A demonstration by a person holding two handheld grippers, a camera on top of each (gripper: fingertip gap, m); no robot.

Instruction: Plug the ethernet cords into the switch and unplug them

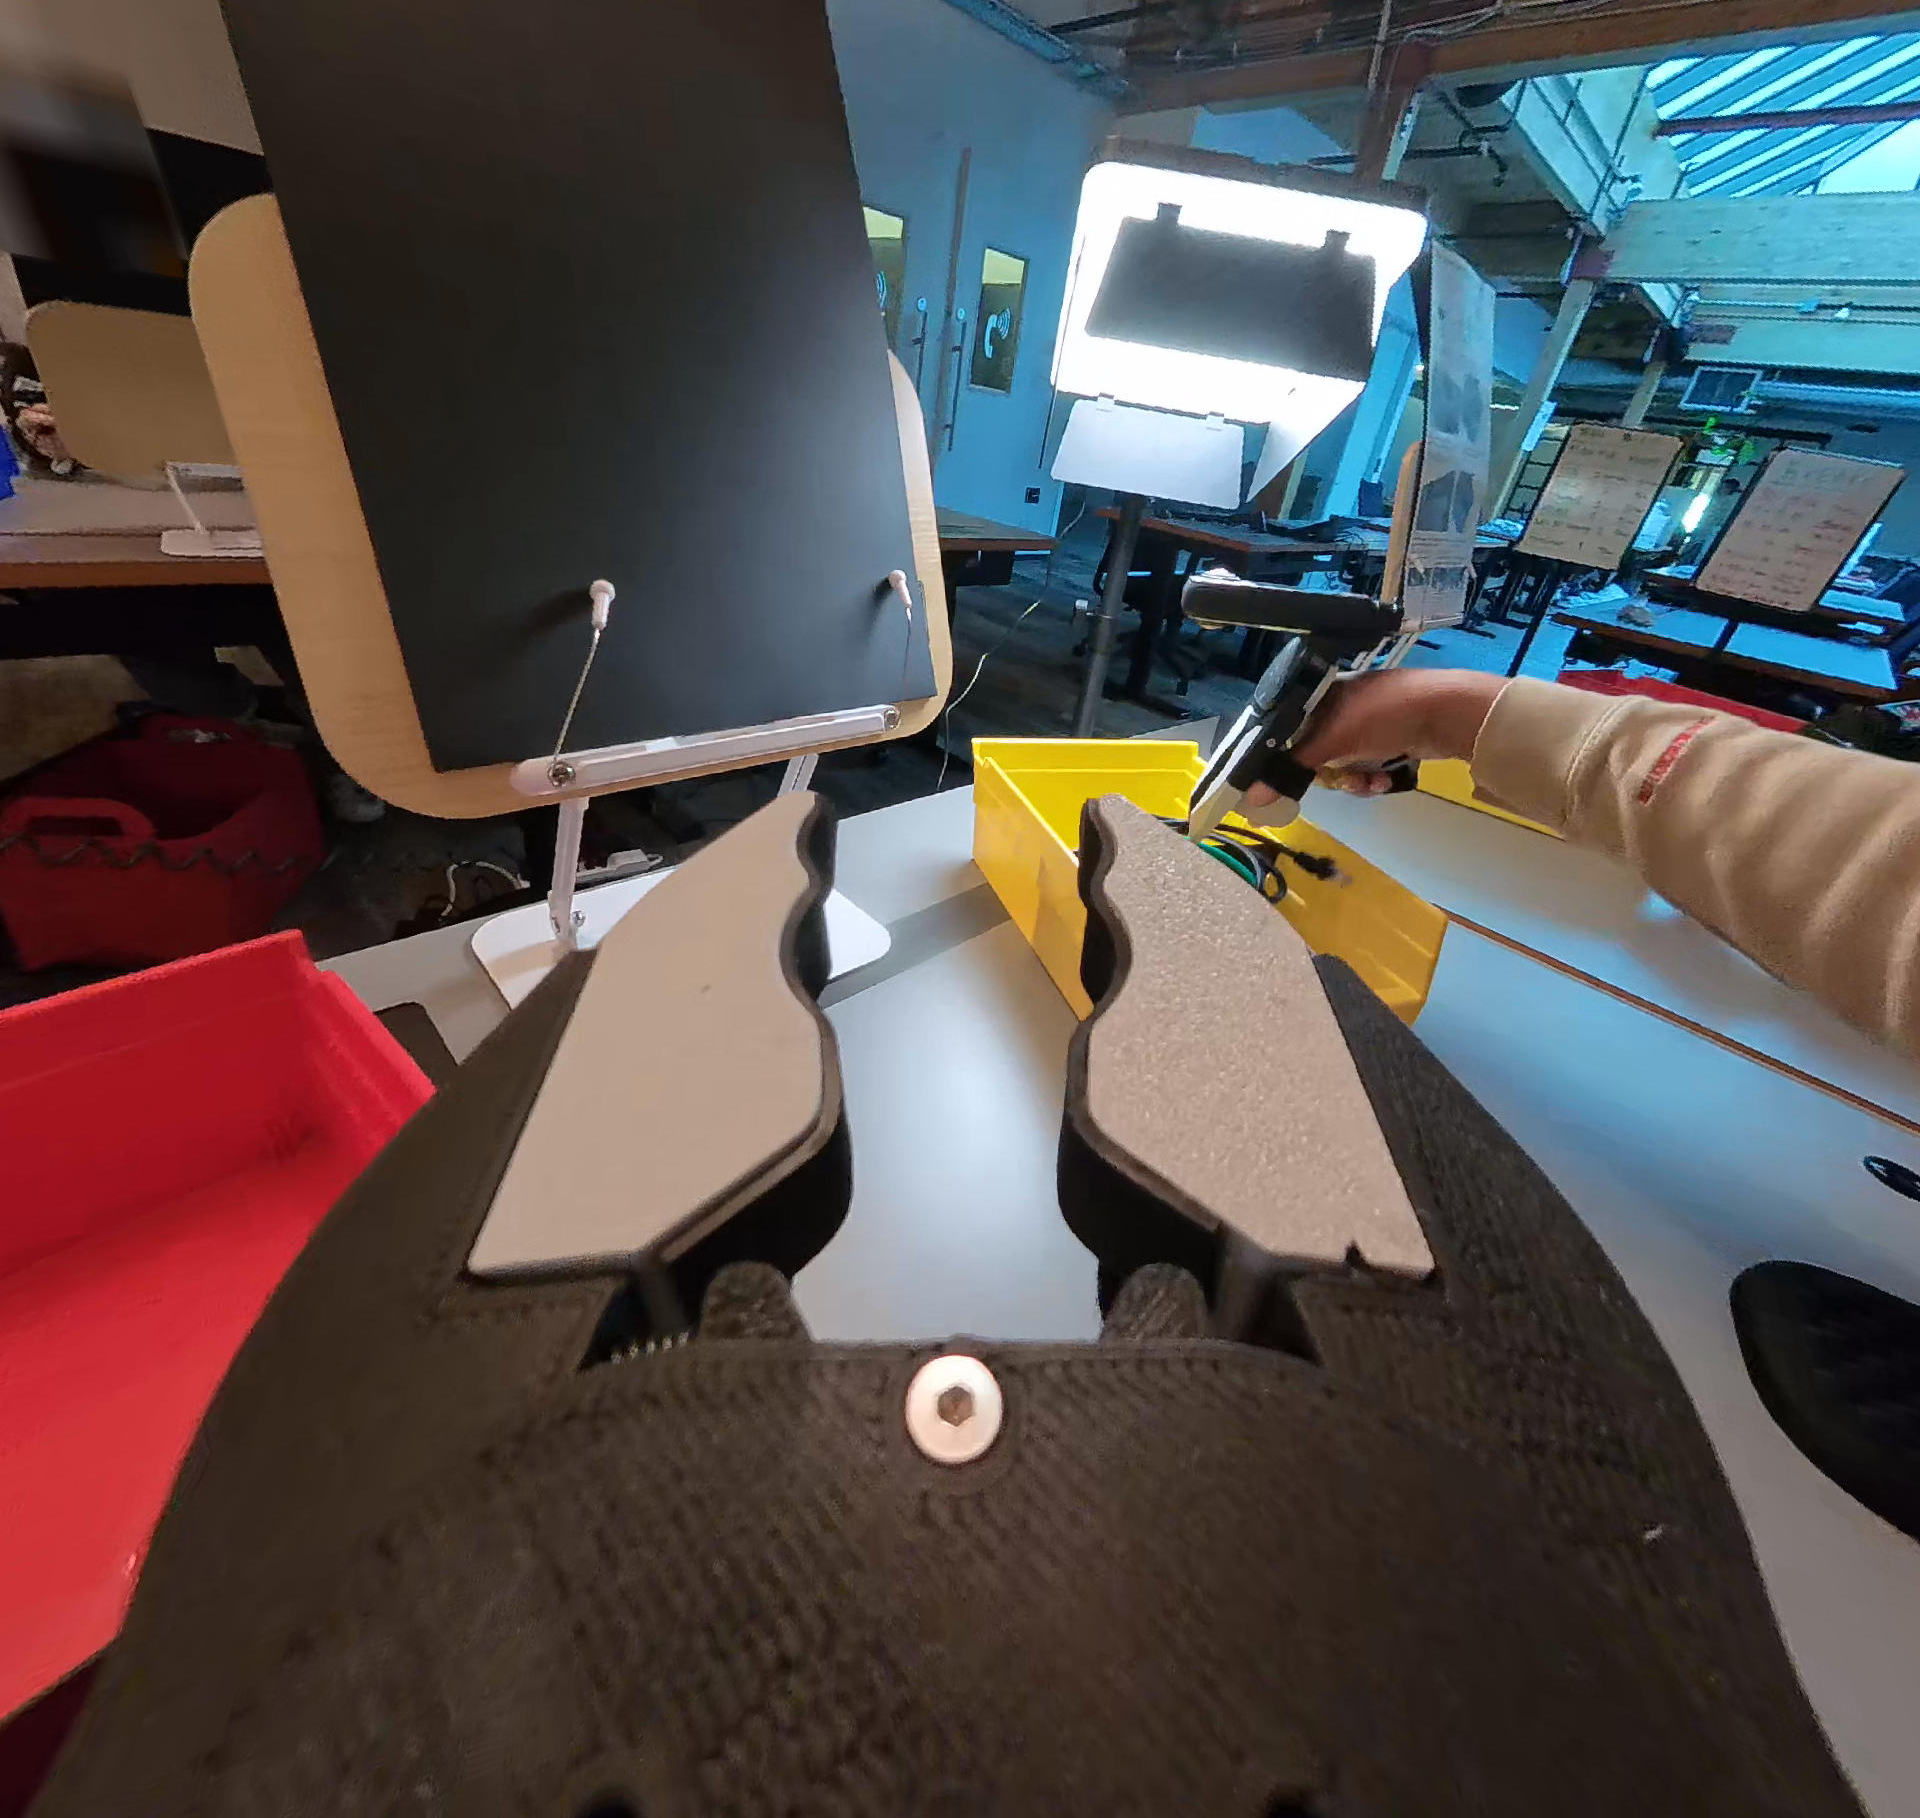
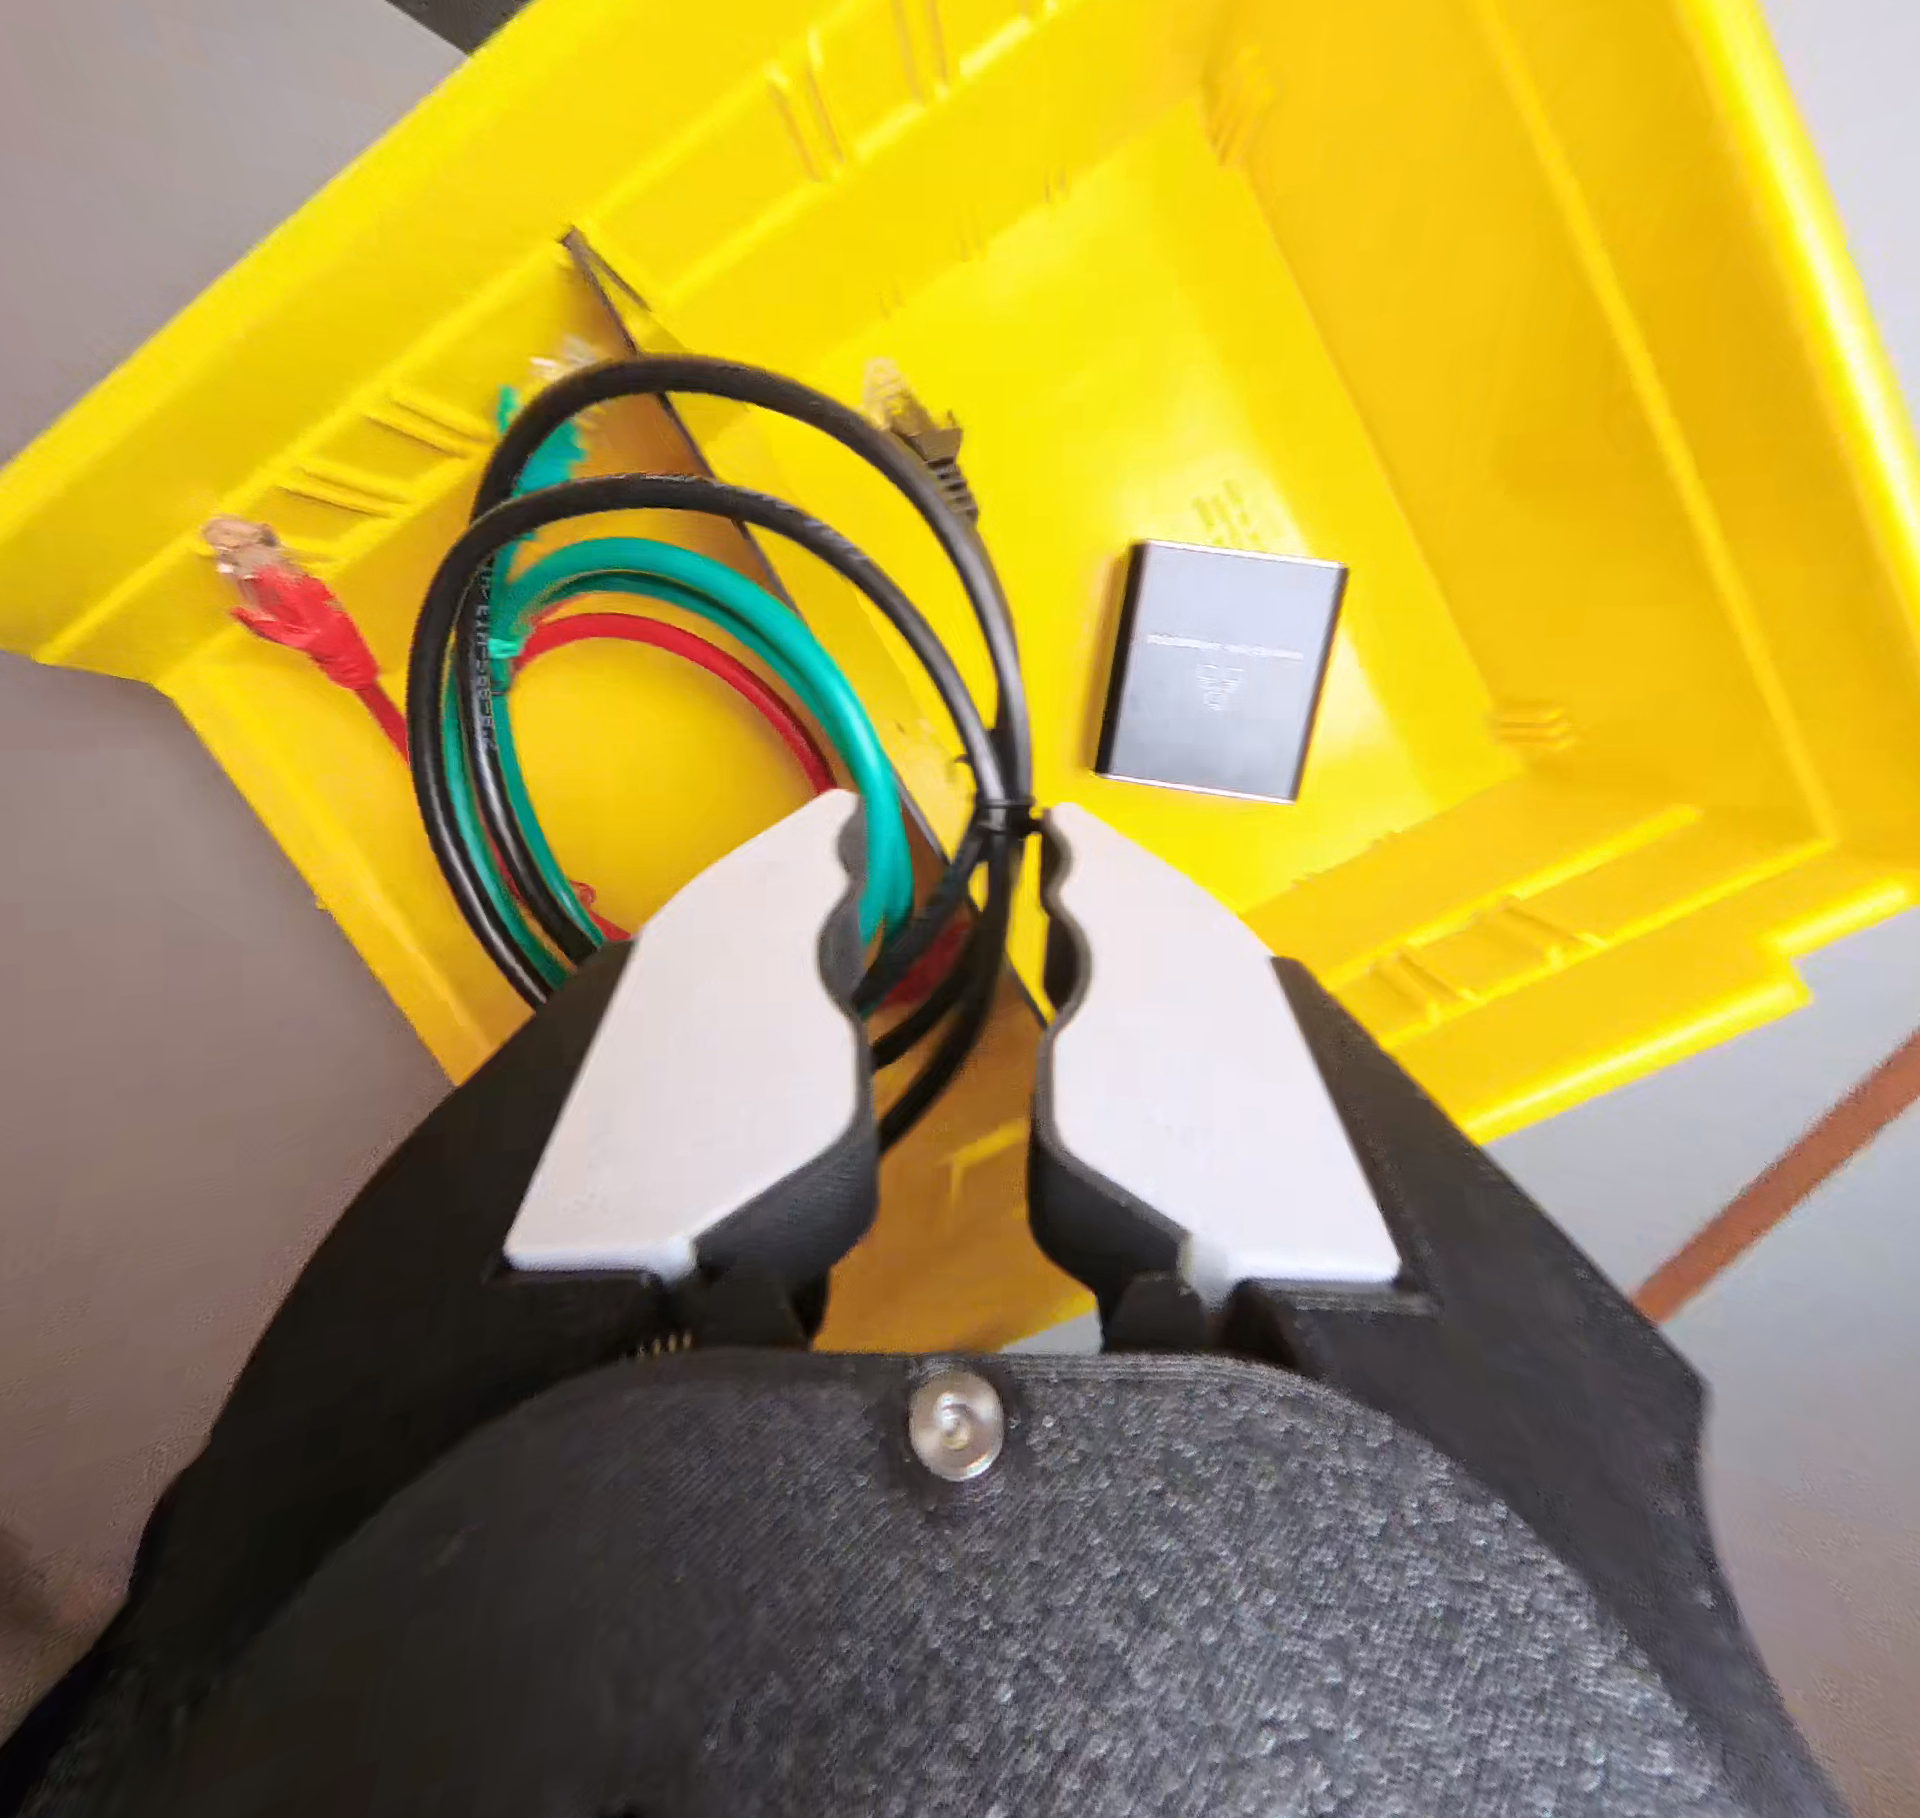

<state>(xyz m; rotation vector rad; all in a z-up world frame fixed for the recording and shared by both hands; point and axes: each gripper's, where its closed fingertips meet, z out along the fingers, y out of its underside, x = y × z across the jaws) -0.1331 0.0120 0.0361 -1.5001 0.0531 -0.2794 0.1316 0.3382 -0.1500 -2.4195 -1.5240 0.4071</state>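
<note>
Over a yellow moulded-plastic bin [image 2: 1351, 210] with ribbed walls, the right gripper [image 2: 940, 843] hangs with its pale, wavy-edged fingers spread apart, gripping nothing; their tips straddle the spot where a thin tie cinches the glossy black ethernet cord [image 2: 790, 511]. That cord lies coiled on the bin floor with a thicker green ethernet cord [image 2: 831, 688] and a red ethernet cord [image 2: 343, 662], each ending in a clear plug. Just beside the coils, apart from them, lies the switch [image 2: 1221, 672], a small flat grey box with rounded edges. The left gripper [image 1: 951, 849] is held above the smooth grey table [image 1: 1558, 1093], its jaws also parted and empty, one pad matte, the other grainy. A red plastic bin [image 1: 156, 1145] sits to its left; a black board on a light wooden stand [image 1: 561, 334] rises behind.
</note>
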